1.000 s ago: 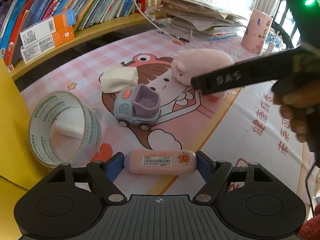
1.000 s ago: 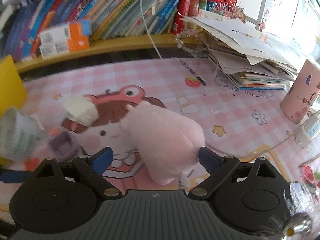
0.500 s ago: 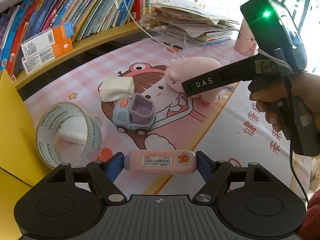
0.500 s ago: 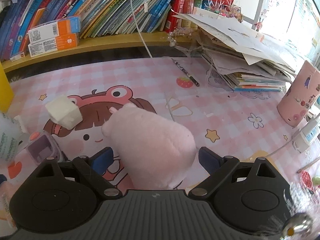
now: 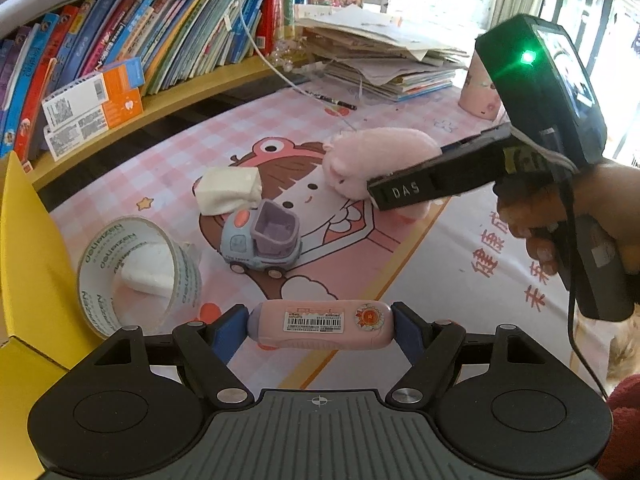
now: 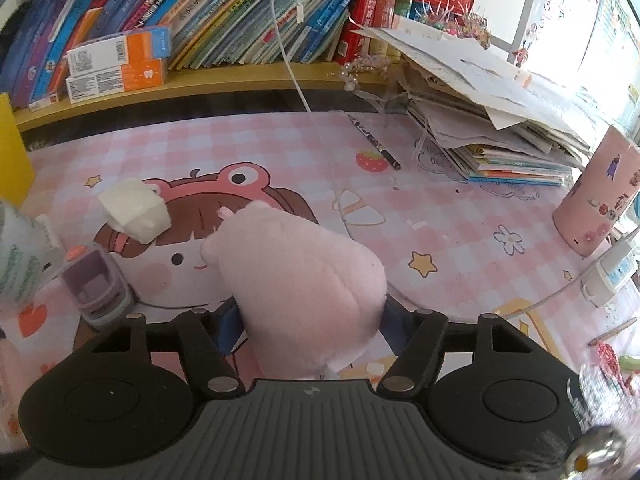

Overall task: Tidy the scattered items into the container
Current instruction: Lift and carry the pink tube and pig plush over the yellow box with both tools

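Note:
My left gripper (image 5: 319, 326) is shut on a pink capsule-shaped case (image 5: 318, 325) with a barcode label, held above the pink mat. My right gripper (image 6: 310, 322) is shut on a pink plush pig (image 6: 304, 280); the pig also shows in the left wrist view (image 5: 376, 158), with the right gripper's black body across it. A yellow container (image 5: 24, 264) stands at the far left. A toy truck (image 5: 262, 242), a white tissue wad (image 5: 230, 190) and a tape roll (image 5: 136, 272) lie on the mat.
A shelf of books (image 6: 224, 20) and orange boxes (image 6: 116, 64) runs along the back. A paper stack (image 6: 492, 120), a pink cup (image 6: 600, 196) and a pen (image 6: 374, 142) sit at the right. A white foam block (image 5: 146, 276) lies inside the tape roll.
My right gripper has closed in on the plush pig and its jaws now press its sides. My left gripper has kept its hold on the pink case and drawn back slightly.

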Demonstrator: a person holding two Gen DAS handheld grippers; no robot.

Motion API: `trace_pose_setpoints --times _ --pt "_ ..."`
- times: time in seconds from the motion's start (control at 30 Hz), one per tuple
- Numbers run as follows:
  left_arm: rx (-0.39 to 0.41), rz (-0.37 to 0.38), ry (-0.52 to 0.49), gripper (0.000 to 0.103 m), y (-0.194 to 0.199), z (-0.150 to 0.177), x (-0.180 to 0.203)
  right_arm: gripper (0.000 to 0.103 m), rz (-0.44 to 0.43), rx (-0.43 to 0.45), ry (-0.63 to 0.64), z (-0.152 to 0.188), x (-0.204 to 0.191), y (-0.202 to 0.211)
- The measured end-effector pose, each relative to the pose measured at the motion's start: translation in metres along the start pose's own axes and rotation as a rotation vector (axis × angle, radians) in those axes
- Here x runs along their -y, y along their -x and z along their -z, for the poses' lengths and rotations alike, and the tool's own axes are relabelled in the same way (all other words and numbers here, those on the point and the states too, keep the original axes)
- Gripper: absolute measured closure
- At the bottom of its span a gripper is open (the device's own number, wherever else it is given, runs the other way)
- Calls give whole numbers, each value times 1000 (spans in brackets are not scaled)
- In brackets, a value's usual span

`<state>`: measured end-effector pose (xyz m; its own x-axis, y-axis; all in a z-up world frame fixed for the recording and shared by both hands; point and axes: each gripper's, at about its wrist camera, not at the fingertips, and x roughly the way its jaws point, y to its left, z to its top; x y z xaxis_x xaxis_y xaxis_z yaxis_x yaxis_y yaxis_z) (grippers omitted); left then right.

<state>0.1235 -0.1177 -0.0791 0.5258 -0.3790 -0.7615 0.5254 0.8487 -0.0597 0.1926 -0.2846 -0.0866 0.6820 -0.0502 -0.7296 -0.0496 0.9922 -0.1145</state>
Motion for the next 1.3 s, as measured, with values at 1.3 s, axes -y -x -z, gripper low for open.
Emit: trace_pose_setpoints --times 1.3 --pt "206 -111 -18 25 114 11 1 38 -175 95 49 15 -35 134"
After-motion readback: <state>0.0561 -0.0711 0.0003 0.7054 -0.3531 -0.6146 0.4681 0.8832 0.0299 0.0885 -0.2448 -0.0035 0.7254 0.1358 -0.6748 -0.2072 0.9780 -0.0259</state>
